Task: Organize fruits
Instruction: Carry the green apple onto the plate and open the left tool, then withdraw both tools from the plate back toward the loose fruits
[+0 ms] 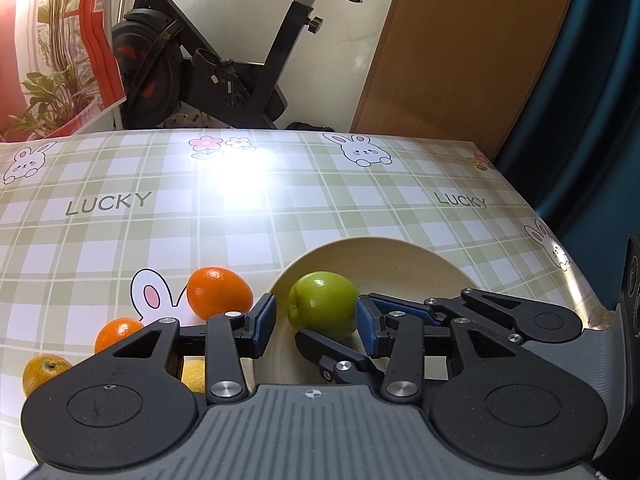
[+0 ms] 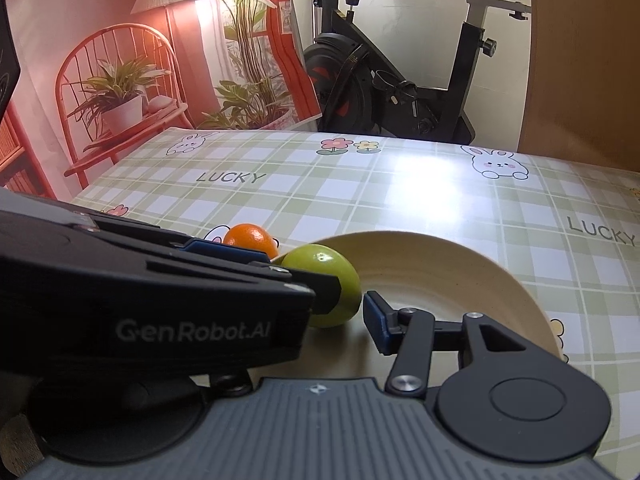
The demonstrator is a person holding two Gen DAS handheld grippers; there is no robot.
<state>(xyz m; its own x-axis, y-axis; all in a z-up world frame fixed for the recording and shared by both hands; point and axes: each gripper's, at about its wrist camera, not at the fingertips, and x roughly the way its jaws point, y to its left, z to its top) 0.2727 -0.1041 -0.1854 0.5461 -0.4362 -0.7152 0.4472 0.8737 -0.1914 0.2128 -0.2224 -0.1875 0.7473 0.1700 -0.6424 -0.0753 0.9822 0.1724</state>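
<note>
Checked tablecloth [image 1: 280, 208] covers our table. From our left wrist, the left gripper [image 1: 316, 320] stands released around the green apple [image 1: 324, 308] on the cream plate [image 1: 400, 264]; oranges [image 1: 218, 292] lie beside the plate. From our right wrist, the right gripper [image 2: 352, 308] is released, its right pad apart from the apple [image 2: 328, 280].

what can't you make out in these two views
- Right wrist view: the right hand-held gripper has its left finger hidden behind the left hand-held gripper.
- Left wrist view: a yellow fruit is mostly covered by that hand-held gripper's linkage; kind unclear.
- Left wrist view: the plate has its near rim hidden behind both hand-held grippers.
</note>
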